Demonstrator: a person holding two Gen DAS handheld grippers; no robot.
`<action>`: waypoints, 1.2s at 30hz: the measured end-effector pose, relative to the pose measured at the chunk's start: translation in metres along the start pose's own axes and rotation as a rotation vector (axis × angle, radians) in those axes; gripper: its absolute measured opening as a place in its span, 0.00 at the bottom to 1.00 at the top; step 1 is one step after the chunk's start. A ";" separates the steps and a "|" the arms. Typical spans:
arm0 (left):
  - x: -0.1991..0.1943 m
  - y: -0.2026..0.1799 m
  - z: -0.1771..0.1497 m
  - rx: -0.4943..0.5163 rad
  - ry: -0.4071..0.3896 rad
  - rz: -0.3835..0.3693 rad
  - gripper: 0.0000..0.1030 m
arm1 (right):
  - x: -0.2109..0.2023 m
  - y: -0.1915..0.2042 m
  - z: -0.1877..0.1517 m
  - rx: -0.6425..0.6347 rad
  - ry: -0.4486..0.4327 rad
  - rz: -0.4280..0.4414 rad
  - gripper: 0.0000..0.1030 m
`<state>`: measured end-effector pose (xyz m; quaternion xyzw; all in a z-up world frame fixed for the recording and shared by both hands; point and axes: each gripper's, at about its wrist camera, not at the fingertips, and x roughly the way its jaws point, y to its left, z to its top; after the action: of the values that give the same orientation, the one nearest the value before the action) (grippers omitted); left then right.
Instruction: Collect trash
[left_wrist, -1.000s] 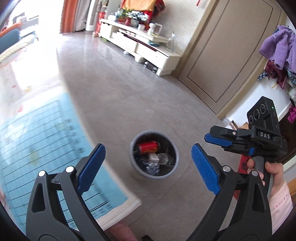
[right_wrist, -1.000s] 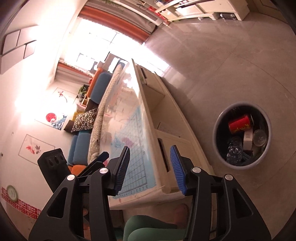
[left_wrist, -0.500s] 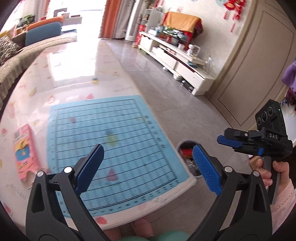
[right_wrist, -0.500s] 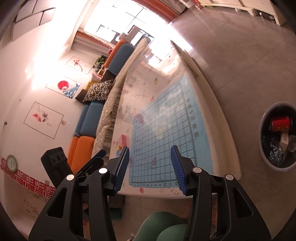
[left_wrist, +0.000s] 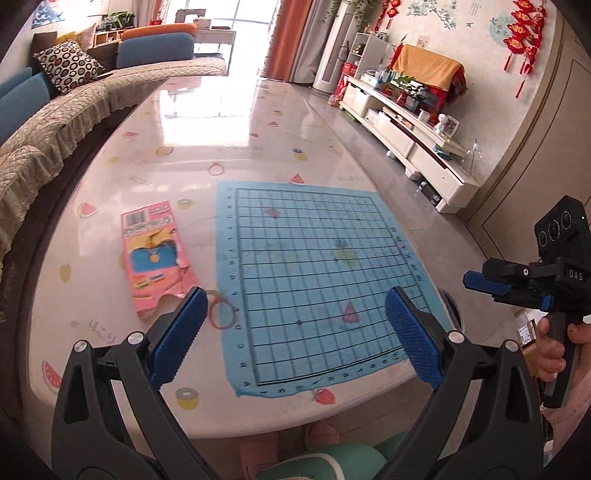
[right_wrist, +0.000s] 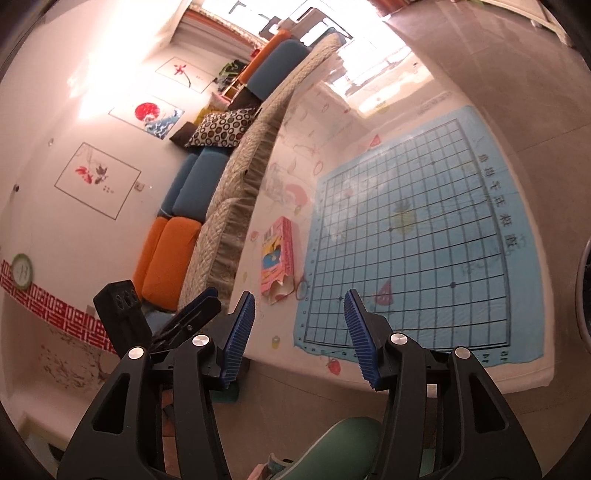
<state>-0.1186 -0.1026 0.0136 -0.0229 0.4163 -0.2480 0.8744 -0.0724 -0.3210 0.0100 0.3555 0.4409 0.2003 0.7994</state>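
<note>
A torn pink carton (left_wrist: 155, 258) lies flat on the white table (left_wrist: 110, 177), left of a blue grid mat (left_wrist: 314, 266). It also shows in the right wrist view (right_wrist: 277, 254). My left gripper (left_wrist: 295, 332) is open and empty, above the table's near edge, with the carton just ahead of its left finger. My right gripper (right_wrist: 299, 338) is open and empty, off the table's near edge; it shows in the left wrist view (left_wrist: 491, 282) at the right. The grey trash bin's rim (left_wrist: 452, 310) peeks out past the table's right edge, and at the right wrist view's edge (right_wrist: 583, 295).
A sofa with cushions (left_wrist: 55, 103) runs along the table's left side. A white TV cabinet (left_wrist: 413, 136) stands against the far right wall. A green stool (left_wrist: 332, 461) sits under the table's near edge. A red ring print (left_wrist: 221, 314) marks the tablecloth.
Both grippers swung away from the trash bin on the floor toward the table. The pink carton and grid mat came into view. Both jaws stayed open.
</note>
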 end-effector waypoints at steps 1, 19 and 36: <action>-0.005 0.012 -0.004 -0.008 -0.003 0.012 0.92 | 0.009 0.005 0.000 -0.012 0.017 0.001 0.51; -0.016 0.110 -0.023 -0.098 -0.026 0.167 0.92 | 0.134 0.051 0.004 -0.081 0.197 0.031 0.51; 0.023 0.163 -0.030 -0.170 0.062 0.172 0.92 | 0.210 0.062 0.018 -0.079 0.276 -0.005 0.58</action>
<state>-0.0608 0.0342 -0.0626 -0.0536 0.4629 -0.1366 0.8742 0.0543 -0.1538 -0.0556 0.2919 0.5393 0.2625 0.7450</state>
